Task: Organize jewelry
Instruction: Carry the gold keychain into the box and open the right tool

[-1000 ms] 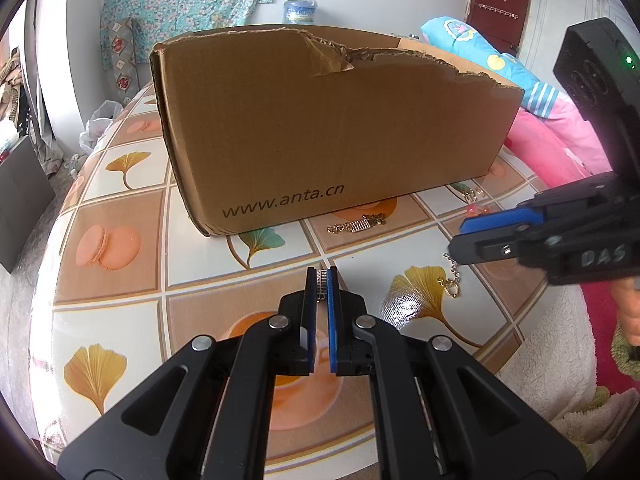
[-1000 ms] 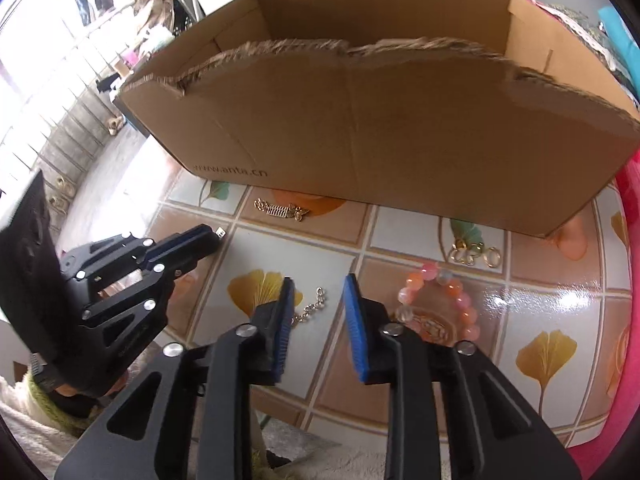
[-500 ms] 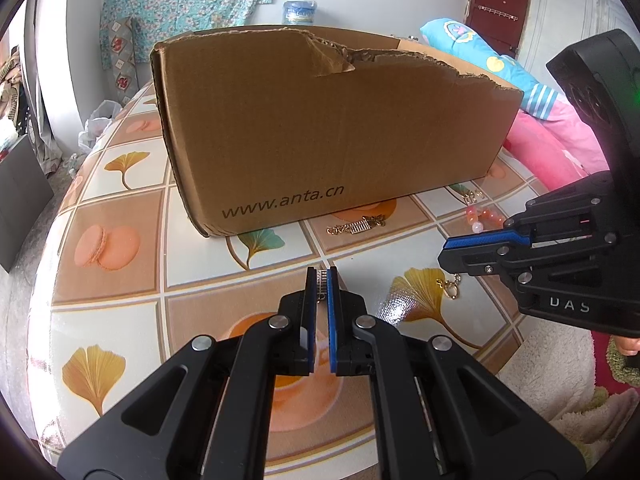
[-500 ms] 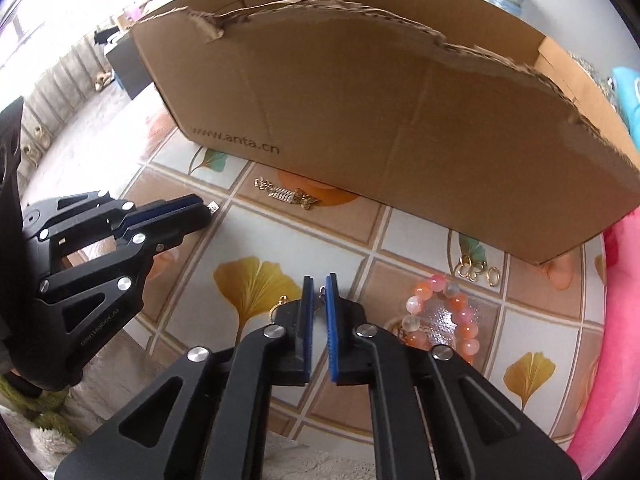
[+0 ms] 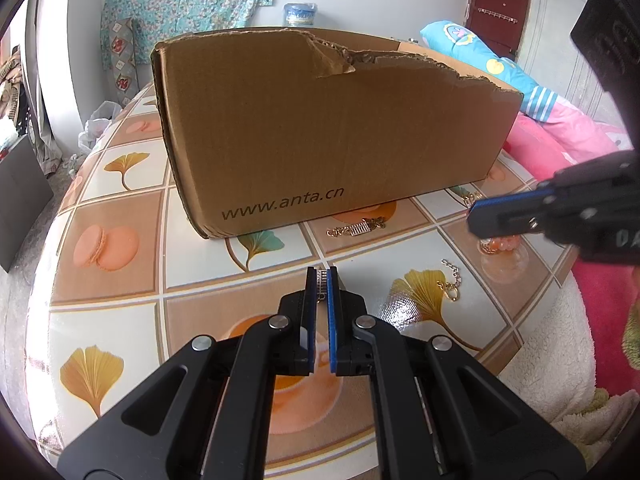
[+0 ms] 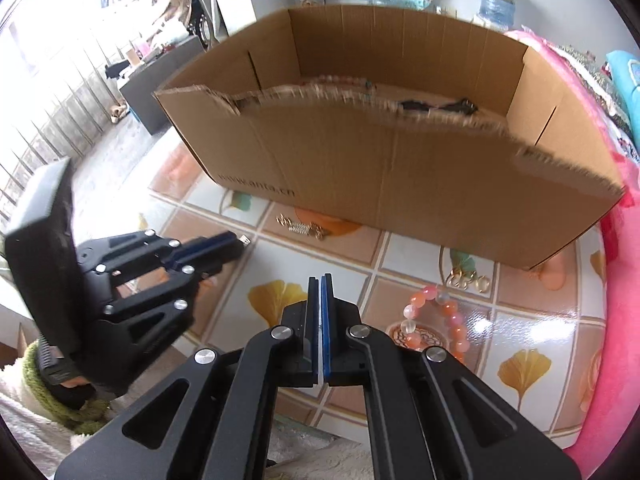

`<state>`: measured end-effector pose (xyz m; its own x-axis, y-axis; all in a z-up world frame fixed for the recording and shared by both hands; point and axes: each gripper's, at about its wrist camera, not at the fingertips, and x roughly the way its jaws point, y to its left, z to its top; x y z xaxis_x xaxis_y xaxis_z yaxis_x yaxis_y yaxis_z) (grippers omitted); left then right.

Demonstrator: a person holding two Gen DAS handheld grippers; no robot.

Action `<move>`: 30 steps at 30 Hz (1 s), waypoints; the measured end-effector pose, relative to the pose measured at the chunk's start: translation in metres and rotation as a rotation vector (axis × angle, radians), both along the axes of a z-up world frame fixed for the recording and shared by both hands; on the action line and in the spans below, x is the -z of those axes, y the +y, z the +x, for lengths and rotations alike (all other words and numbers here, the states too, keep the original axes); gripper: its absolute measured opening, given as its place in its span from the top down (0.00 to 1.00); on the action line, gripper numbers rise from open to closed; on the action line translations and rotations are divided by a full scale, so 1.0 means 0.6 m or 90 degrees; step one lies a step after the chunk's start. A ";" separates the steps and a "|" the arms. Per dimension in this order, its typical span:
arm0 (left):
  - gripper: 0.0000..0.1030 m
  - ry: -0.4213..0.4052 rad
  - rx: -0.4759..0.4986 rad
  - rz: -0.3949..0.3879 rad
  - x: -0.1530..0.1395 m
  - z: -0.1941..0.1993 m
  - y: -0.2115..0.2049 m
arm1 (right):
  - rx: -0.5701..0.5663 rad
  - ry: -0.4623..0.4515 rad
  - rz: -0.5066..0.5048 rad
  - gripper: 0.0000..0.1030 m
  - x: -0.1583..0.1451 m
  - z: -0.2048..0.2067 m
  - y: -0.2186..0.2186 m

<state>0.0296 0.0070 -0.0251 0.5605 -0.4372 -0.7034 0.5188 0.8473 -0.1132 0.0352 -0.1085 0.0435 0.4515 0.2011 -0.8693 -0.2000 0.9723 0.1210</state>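
Observation:
My left gripper hovers low over the patterned table, shut on a small silver piece whose end pokes out past the pads. It also shows at the left of the right wrist view as the left gripper. My right gripper is shut with nothing visible between its pads. In the left wrist view the right gripper hangs above the pink bead bracelet. A gold chain with a ring lies on the table below it. The open cardboard box stands behind.
A gold comb-like piece and a cluster of gold rings lie along the box's front wall. The bead bracelet sits right of my right fingers. Beads and dark pieces lie inside the box. Pink bedding borders the table's right.
My right gripper's jaws closed from open over the gold chain, then it rose and now looks into the box. The chain still lies on the table. The left gripper stayed still.

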 end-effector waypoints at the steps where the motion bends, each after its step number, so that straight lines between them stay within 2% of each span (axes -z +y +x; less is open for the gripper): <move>1: 0.96 0.000 0.000 0.000 0.000 0.000 0.000 | 0.008 0.004 0.002 0.99 -0.003 0.000 -0.003; 5: 0.96 0.001 0.000 -0.002 -0.001 0.000 -0.001 | 0.014 0.038 -0.011 0.95 0.018 0.006 -0.011; 9: 0.96 0.002 -0.002 -0.005 -0.001 0.001 0.000 | 0.007 0.060 -0.023 0.81 0.042 0.016 0.001; 12: 0.96 0.004 -0.002 -0.009 -0.001 0.003 -0.001 | 0.013 0.072 -0.037 0.81 0.053 0.020 0.006; 16: 0.96 0.005 -0.002 -0.013 0.000 0.003 0.002 | 0.007 0.086 -0.065 0.81 0.072 0.024 0.016; 19: 0.96 0.005 -0.001 -0.014 0.000 0.004 0.002 | -0.005 0.076 -0.086 0.83 0.073 0.024 0.027; 21: 0.96 0.005 -0.001 -0.016 0.001 0.004 0.003 | -0.009 0.080 -0.069 0.92 0.073 0.026 0.027; 23: 0.96 0.005 -0.001 -0.017 0.001 0.003 0.005 | -0.017 0.083 -0.057 0.96 0.073 0.027 0.028; 30: 0.96 0.005 -0.001 -0.019 0.001 0.003 0.007 | 0.008 0.082 0.007 0.99 0.067 0.029 0.005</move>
<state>0.0311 0.0112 -0.0259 0.5553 -0.4573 -0.6946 0.5163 0.8444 -0.1431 0.0525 -0.1053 0.0031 0.3386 0.2068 -0.9179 -0.1702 0.9729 0.1564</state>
